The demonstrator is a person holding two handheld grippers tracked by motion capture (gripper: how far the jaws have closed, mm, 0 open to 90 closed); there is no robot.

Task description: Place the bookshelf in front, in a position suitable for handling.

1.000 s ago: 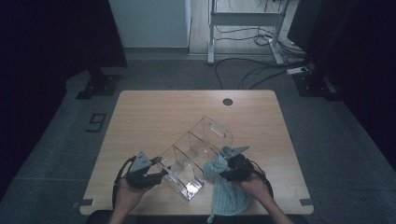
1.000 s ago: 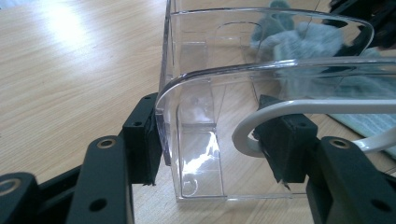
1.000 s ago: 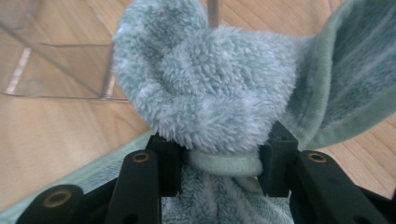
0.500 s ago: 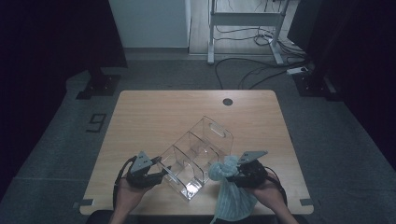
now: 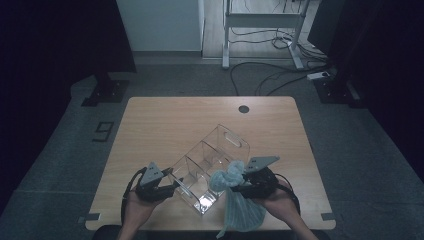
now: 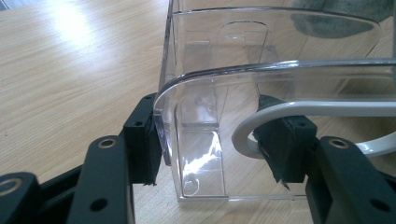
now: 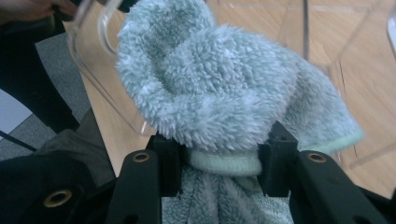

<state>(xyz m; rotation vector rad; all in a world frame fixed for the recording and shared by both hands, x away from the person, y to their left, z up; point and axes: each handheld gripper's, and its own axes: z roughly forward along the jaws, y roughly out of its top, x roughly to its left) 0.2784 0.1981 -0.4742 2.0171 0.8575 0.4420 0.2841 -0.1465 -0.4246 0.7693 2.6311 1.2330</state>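
Gripping the near end wall of the clear organizer, the left tool has one pad outside and one inside the wall. The right tool is clamped on a bunched blue-green towel, held just beside the organizer's near right edge, its tail hanging over the worktop front.

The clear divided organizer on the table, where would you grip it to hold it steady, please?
Grip the clear organizer at its near end wall, coming from the person's left side: that thin upright wall fits between jaws, as the left gripper shows, closed across that end.
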